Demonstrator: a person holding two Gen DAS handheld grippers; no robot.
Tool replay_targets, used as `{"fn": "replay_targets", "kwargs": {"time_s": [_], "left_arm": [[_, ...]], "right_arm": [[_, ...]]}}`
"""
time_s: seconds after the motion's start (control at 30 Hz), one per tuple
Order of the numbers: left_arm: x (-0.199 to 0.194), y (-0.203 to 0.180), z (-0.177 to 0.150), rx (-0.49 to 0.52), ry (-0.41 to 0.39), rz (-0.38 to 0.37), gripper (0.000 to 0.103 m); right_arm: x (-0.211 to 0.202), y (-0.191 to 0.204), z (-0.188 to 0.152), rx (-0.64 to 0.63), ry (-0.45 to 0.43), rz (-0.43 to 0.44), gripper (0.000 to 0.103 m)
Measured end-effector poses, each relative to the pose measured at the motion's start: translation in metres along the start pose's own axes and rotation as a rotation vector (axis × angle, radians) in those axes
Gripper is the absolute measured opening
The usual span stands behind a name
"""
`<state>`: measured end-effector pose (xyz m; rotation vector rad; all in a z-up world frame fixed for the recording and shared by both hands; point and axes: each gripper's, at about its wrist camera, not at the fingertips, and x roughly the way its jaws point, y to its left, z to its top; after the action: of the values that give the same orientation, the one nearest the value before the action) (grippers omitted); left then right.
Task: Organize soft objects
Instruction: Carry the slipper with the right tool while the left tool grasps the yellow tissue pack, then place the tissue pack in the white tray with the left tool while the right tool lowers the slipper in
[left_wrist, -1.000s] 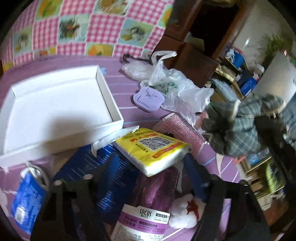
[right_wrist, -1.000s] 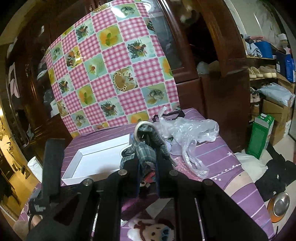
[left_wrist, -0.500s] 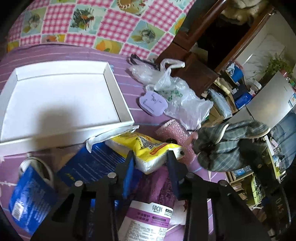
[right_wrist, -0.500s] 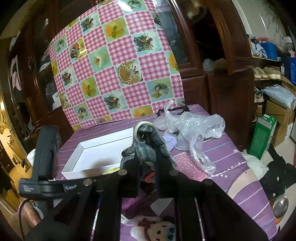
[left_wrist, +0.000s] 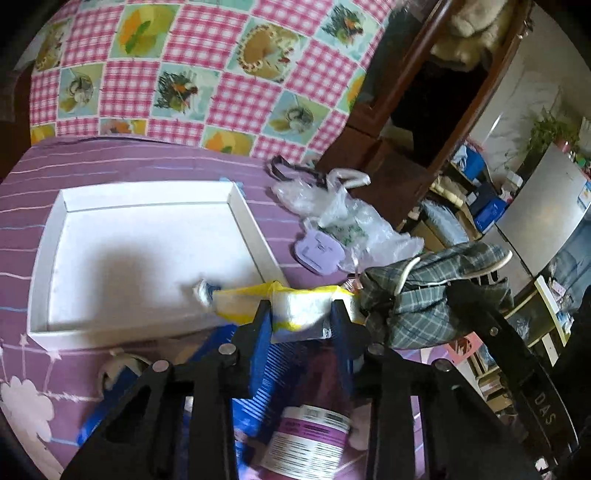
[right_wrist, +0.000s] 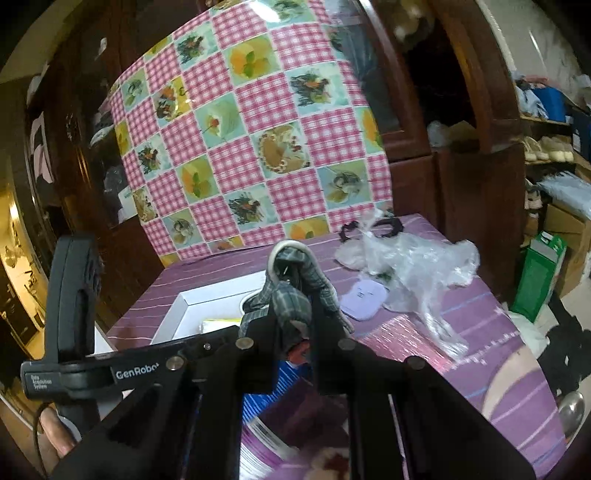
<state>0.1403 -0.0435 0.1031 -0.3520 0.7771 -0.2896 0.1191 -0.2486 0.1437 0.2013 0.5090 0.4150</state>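
A yellow tissue pack (left_wrist: 243, 301) hangs over the near right corner of the white tray box (left_wrist: 247, 221), lifted off the pile, and my left gripper (left_wrist: 301, 314) is shut on it, its blue pads pressing both sides. Just right of it is a green plaid slipper (left_wrist: 424, 295) with a white rim. In the right wrist view my right gripper (right_wrist: 293, 321) is shut on that slipper (right_wrist: 295, 269), above the purple bedspread. The tray box (right_wrist: 177, 306) and the yellow pack (right_wrist: 218, 325) lie to its left.
A crumpled clear plastic bag (left_wrist: 354, 221) and a lilac pouch (left_wrist: 319, 253) lie right of the box. Below the left gripper are a blue packet (left_wrist: 273, 369) and a purple packet with a white label (left_wrist: 310, 439). A pink checked cloth (left_wrist: 221, 74) and a dark wooden cabinet (right_wrist: 461, 184) stand behind.
My left gripper closed on the yellow pack and lifted it off the pile toward the white box. The right gripper with the slipper drifted nearer the box.
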Motion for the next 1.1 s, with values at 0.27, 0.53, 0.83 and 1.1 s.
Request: {"fn": "replay_targets", "kwargs": {"time_s": [0.27,0.53,0.83,1.1], "left_arm": [[-0.020,0.051,0.016,-0.103,-0.070,-0.027,0.027],[-0.058,0.095,0.028,-0.215,-0.183,-0.053,0.026],[-0.051,0.140,0.029,-0.242,-0.244,-0.055,0.025],[-0.024,0.164,0.028,-0.229,-0.054,0.094,0.025]], "right_arm": [[0.032,0.045,0.018,-0.078,0.021,0.066,0.014],[0.055,0.053,0.027,-0.017,0.033,0.097,0.014],[0.102,0.054,0.023,-0.132,0.140,0.139,0.014],[0.137,0.041,-0.003,-0.158,0.256,0.136,0.014]]}}
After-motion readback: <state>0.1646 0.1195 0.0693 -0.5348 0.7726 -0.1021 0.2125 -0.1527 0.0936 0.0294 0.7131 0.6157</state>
